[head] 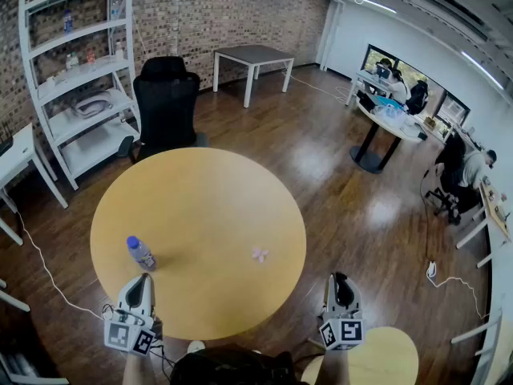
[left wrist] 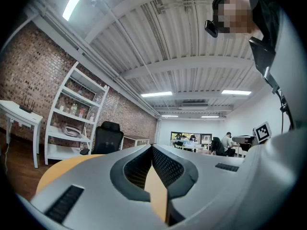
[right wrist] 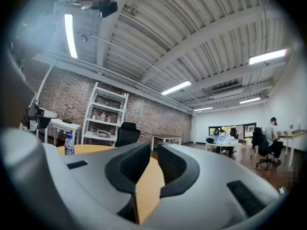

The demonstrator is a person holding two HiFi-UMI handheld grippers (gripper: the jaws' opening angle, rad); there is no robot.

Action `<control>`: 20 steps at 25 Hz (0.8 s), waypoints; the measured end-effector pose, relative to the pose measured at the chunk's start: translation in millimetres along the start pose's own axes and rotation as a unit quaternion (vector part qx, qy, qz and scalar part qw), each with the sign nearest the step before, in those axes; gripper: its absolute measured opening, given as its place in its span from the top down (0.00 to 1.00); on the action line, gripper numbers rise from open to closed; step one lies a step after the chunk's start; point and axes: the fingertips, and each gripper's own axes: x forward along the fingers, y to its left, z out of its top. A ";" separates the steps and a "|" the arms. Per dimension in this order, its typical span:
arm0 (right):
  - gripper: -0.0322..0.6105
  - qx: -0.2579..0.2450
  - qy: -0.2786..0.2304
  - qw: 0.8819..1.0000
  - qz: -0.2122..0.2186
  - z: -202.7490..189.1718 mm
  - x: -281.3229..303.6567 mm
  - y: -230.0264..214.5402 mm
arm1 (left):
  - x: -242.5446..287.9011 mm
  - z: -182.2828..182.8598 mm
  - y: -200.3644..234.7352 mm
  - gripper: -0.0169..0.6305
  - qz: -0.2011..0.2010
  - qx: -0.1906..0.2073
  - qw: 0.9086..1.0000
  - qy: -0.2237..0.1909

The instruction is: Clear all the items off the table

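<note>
**A:** What sits on the table?

**B:** A round wooden table (head: 200, 207) holds two things. A clear water bottle (head: 141, 253) with a blue cap stands upright near the front left edge. A small pink item (head: 260, 254), too small to identify, lies right of centre, well apart from the bottle. Nothing blocks either one.

**A:** And around it?

**B:** A black office chair (head: 166, 103) stands just beyond the far edge. A white shelf unit (head: 80, 79) stands against the brick wall on the left.

**A:** How are the grippers held?

**B:** Both point forward. The left gripper (head: 143, 277) is at the near rim, just short of the bottle. Its jaws are closed tip to tip and hold nothing. The right gripper (head: 338, 277) is off the table's front right edge. Its jaws are a narrow gap apart and empty.
</note>
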 end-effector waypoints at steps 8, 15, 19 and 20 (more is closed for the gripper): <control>0.86 0.020 -0.006 0.998 0.056 14.1 41.4 52.5 | -10.5 14.2 47.9 0.97 0.047 0.018 0.999 -0.005; 0.86 0.023 -0.001 0.994 0.109 15.8 76.7 107.3 | -11.1 5.1 85.1 0.97 0.064 0.034 0.997 0.024; 0.86 0.033 0.019 0.991 0.129 3.7 77.8 132.4 | -2.1 -12.4 92.2 0.94 0.056 0.029 0.997 0.047; 0.86 0.033 0.027 0.990 0.132 0.2 77.9 136.2 | 2.8 -18.8 92.8 0.85 0.053 0.027 0.997 0.054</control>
